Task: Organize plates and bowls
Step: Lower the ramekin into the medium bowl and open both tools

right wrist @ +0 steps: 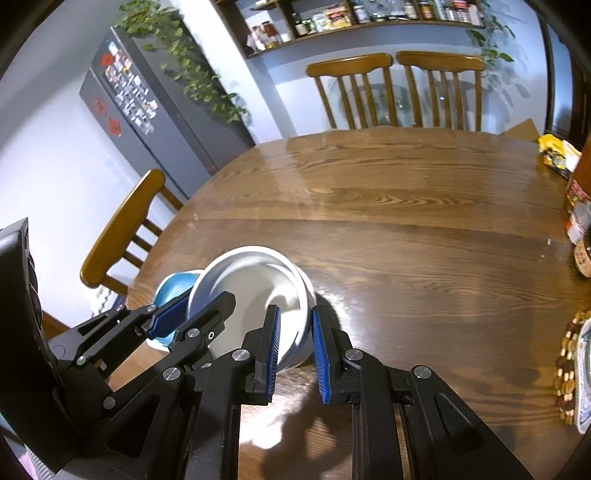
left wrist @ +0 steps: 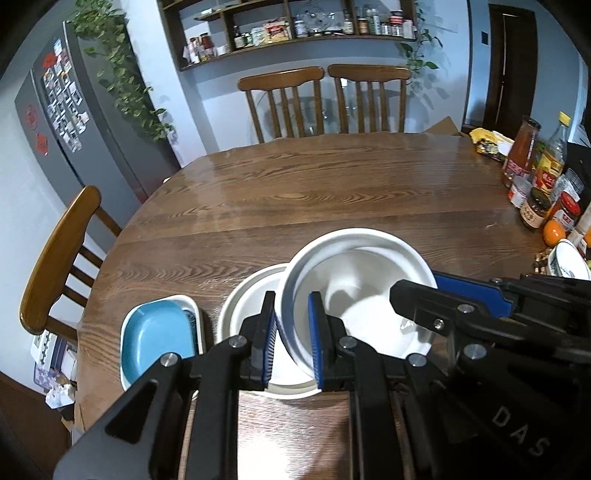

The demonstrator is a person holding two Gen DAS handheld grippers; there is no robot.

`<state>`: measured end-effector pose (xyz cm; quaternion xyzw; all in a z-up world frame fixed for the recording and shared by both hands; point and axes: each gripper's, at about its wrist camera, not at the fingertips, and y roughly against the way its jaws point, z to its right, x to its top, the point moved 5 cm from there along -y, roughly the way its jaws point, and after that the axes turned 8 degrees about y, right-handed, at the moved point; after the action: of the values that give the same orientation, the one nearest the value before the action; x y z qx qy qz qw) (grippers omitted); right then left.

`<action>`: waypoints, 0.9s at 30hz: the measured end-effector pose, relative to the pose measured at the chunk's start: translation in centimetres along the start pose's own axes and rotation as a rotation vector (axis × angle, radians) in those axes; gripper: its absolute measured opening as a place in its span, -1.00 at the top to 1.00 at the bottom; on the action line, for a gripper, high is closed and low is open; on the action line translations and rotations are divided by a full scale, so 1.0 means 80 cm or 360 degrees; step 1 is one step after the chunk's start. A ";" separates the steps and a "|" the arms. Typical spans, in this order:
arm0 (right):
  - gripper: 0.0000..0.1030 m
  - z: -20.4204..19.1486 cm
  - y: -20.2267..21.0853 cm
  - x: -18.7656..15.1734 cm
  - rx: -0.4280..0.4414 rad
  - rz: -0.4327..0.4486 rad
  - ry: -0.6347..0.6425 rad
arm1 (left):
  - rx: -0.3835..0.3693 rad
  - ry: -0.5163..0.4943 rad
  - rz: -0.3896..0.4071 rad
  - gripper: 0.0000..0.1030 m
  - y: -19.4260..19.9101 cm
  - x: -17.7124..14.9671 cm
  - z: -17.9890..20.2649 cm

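White bowl (left wrist: 354, 295) rim-pinched by both hand-held grippers (left (left wrist: 293, 343), right (right wrist: 295, 347)), bare wooden table (left wrist: 332, 192) beyond.

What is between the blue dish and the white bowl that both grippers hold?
In the left wrist view, a white plate lies between the blue dish and the white bowl.

Setting: home dining area joined to a kitchen. Evidence: large round wooden table (left wrist: 332, 192) with wooden slat-back dining chairs (left wrist: 325, 99) around it; grey fridge (left wrist: 74, 122) covered in magnets and photos, trailing houseplant (left wrist: 122, 74) on top; open wall shelf (left wrist: 295, 29) stocked with jars, spice containers and packets; sauce bottles and jars (left wrist: 535, 173) clustered at the table's right edge; white and blue bowls (left wrist: 354, 291) on the tabletop; dark door (left wrist: 513, 66) at rear right
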<state>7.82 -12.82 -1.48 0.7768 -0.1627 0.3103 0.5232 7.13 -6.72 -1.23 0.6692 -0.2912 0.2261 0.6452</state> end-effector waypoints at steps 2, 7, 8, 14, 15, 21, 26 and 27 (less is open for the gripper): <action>0.60 -0.009 -0.008 0.000 0.0012 -0.0015 0.0013 | 0.0011 0.0012 -0.0012 0.73 -0.003 -0.001 -0.010; 0.60 -0.025 -0.025 -0.001 0.0030 -0.0058 0.0028 | 0.0025 0.0032 -0.0062 0.73 -0.015 -0.007 -0.035; 0.60 -0.027 -0.028 -0.002 0.0032 -0.0067 0.0028 | 0.0027 0.0034 -0.0070 0.73 -0.017 -0.008 -0.037; 0.60 -0.035 -0.050 -0.007 0.0036 -0.0129 0.0020 | 0.0028 0.0040 -0.0132 0.73 -0.034 -0.018 -0.052; 0.60 -0.035 -0.053 -0.007 0.0035 -0.0138 0.0017 | 0.0025 0.0041 -0.0144 0.73 -0.037 -0.019 -0.053; 0.60 -0.036 -0.076 -0.009 0.0023 -0.0199 -0.0015 | -0.0017 0.0049 -0.0237 0.73 -0.063 -0.024 -0.062; 0.60 -0.032 -0.090 -0.010 0.0012 -0.0239 -0.0042 | -0.0032 0.0036 -0.0286 0.73 -0.078 -0.027 -0.064; 0.60 -0.030 -0.093 -0.011 0.0007 -0.0246 -0.0048 | -0.0038 0.0033 -0.0298 0.73 -0.080 -0.027 -0.064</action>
<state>10.72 -7.70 -6.71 0.7928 -0.1094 0.2576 0.5413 10.31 -1.46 -7.08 0.6834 -0.2233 0.1684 0.6743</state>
